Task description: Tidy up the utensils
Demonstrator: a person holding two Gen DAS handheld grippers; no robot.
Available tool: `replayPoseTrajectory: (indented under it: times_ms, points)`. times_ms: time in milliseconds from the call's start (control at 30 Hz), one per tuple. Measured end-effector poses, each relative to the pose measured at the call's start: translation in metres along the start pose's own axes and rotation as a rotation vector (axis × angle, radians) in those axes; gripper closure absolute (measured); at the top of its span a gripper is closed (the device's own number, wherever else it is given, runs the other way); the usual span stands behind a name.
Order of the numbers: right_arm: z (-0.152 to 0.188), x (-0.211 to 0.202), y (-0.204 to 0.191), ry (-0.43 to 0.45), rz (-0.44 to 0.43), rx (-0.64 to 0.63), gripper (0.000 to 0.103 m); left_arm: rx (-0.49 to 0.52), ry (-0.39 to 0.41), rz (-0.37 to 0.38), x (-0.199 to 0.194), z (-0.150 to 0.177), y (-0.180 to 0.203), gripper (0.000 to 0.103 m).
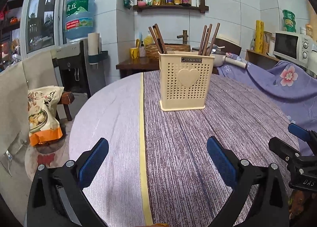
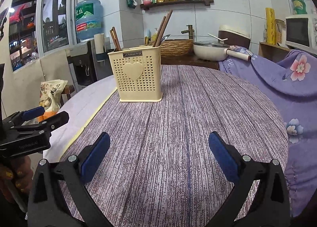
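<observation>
A cream perforated utensil holder (image 1: 186,80) with a heart on its front stands on the round table (image 1: 198,147); it also shows in the right wrist view (image 2: 137,77). Brown chopsticks (image 1: 158,37) stand in its left part, more chopsticks (image 1: 209,38) and a metal spoon (image 2: 165,37) in its right part. My left gripper (image 1: 157,157) is open and empty, low over the table in front of the holder. My right gripper (image 2: 159,154) is open and empty, to the right of the left one.
A purple floral cloth (image 2: 293,80) covers the right side. A white pan (image 2: 210,50) and a woven basket (image 2: 176,46) stand on a counter behind the table. A water dispenser (image 1: 79,48) and a food bag (image 1: 43,112) are at left.
</observation>
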State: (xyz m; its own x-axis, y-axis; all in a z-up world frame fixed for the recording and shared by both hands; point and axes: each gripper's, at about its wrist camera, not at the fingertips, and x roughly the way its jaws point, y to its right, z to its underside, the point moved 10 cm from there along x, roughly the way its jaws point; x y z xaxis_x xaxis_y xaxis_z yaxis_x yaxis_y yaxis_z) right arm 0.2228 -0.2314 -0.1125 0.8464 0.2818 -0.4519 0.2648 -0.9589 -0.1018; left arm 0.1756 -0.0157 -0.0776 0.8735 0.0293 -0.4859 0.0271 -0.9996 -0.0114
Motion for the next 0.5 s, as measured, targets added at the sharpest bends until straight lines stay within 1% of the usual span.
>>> replayPoseTrajectory:
  times_ms: [200, 500]
  points:
    - [-0.004, -0.002, -0.001, 0.001, 0.003, -0.004, 0.005, -0.002, 0.0, -0.009, -0.001, 0.003, -0.001, 0.006]
    - [-0.003, -0.001, -0.002, -0.006, 0.005, -0.009, 0.005, -0.018, -0.029, 0.0, 0.002, 0.012, 0.0, 0.006]
